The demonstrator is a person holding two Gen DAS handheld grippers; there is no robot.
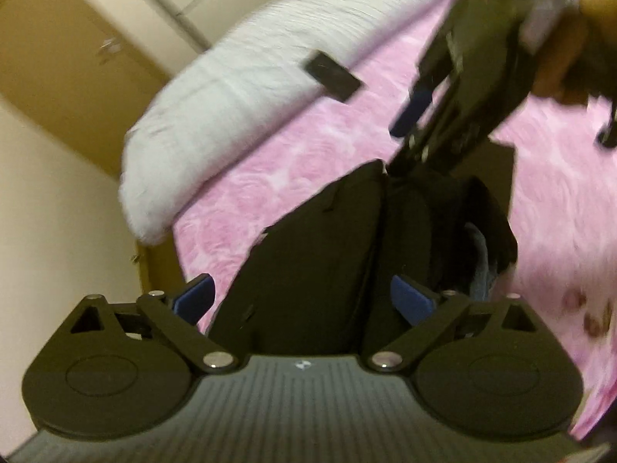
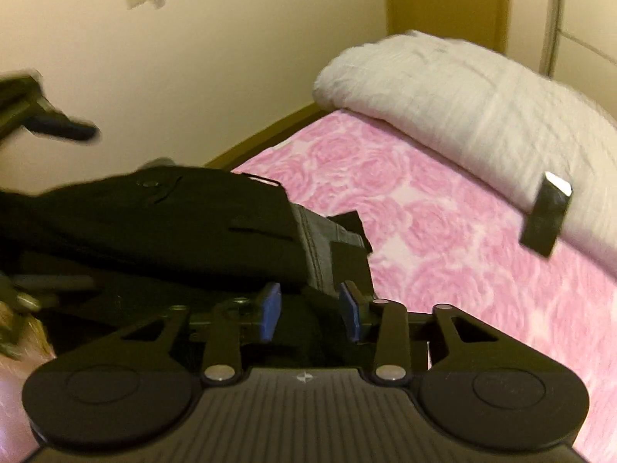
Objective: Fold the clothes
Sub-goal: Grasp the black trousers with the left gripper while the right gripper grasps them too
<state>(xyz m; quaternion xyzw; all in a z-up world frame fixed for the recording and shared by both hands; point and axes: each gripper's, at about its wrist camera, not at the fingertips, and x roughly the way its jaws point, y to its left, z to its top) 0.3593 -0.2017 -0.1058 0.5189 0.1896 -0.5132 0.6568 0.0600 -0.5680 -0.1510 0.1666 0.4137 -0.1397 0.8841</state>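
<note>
On pink floral bedspread (image 2: 443,231), dark trousers (image 2: 154,223) lie bunched. Right gripper (image 2: 310,310) half-closed astride waistband, pads not visibly pressing; left gripper (image 1: 302,301) spread wide around cloth, readying fold.

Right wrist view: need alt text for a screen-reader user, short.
The right gripper, blue pads partly open, hangs over the edge of a pile of black clothes with a grey denim piece on a pink rose-patterned bedspread. A white pillow lies at the head of the bed with a small dark flat object against it; the left gripper shows blurred at far left.
</note>
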